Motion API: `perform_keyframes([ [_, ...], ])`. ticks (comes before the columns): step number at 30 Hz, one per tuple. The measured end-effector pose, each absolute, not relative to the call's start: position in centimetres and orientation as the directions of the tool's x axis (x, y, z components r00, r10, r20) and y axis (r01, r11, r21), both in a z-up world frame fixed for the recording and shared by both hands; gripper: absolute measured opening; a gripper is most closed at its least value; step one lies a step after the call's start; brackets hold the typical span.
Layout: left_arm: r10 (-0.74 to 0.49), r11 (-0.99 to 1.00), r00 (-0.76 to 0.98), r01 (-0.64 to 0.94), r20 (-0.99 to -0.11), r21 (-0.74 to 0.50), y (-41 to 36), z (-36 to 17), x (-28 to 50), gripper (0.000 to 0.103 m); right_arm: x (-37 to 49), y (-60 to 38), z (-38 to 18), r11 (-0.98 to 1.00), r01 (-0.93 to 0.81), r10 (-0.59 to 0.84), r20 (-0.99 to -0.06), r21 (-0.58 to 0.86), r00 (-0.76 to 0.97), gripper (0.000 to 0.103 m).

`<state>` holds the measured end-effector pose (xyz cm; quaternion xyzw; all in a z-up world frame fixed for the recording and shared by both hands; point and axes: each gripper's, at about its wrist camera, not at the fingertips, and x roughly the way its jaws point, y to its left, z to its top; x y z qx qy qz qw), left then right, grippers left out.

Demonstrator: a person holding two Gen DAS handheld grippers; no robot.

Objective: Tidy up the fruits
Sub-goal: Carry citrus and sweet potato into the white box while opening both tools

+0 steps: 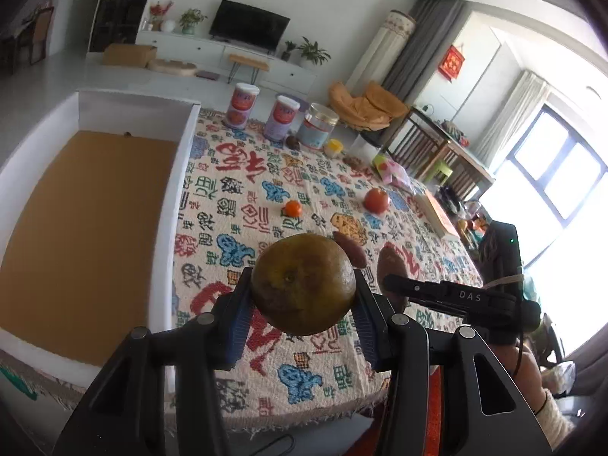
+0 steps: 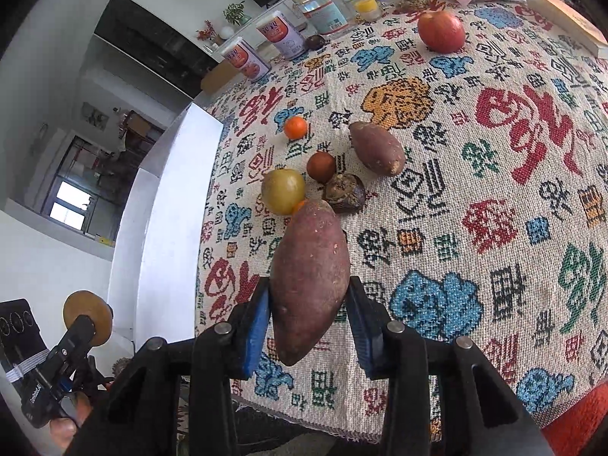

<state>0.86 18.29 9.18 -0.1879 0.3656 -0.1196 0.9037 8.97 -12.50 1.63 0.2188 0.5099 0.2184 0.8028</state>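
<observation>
Your left claw (image 1: 304, 300) is pinching a round, greenish-brown orange (image 1: 303, 283) by its two sides. The blue pads (image 1: 238, 323) press on the widest part, so the ball cannot roll out. You hold it up in the air, off the counter with the woven cloth of red, blue and green signs (image 1: 243, 190). Just to the left sits a big white box with a brown cardboard floor (image 1: 178, 174). It looks empty, so I think the fruit is meant to go in there.

Your right claw (image 2: 309, 315) is pinching a long, reddish-purple sweet potato (image 2: 309, 277). The pads grip it across its fat middle, with the pointed ends sticking out front and back, so it does not tip much. It is lifted clear of the cloth too.

More things wait on the cloth:
- a second sweet potato (image 2: 376, 148)
- a small orange tangerine (image 2: 295, 127)
- a yellow-green round fruit (image 2: 283, 190)
- a small brown round fruit (image 2: 321, 167)
- a dark wrinkled fruit (image 2: 344, 193)
- a red apple (image 2: 441, 31), well apart from the rest.

Three of these, the yellow-green, brown and wrinkled ones, sit close together, so picking one may bump the others.
</observation>
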Motion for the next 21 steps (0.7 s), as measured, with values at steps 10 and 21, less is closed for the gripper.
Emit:
perform_keyframes([
  [10,0.098,0.922,0.637,-0.347,-0.764,-0.171,32.0,3.0,5.0,0.049,10.2,12.0,6.2,0.643,-0.563,0.713,-0.673,0.519,0.195,0.039],
  [21,0.172,0.882,0.568,-0.452,-0.805,-0.131,34.0,-1.2,3.5,0.073,10.4,18.8,0.8,0.675,-0.586,0.642,-0.748,0.449,0.166,0.070],
])
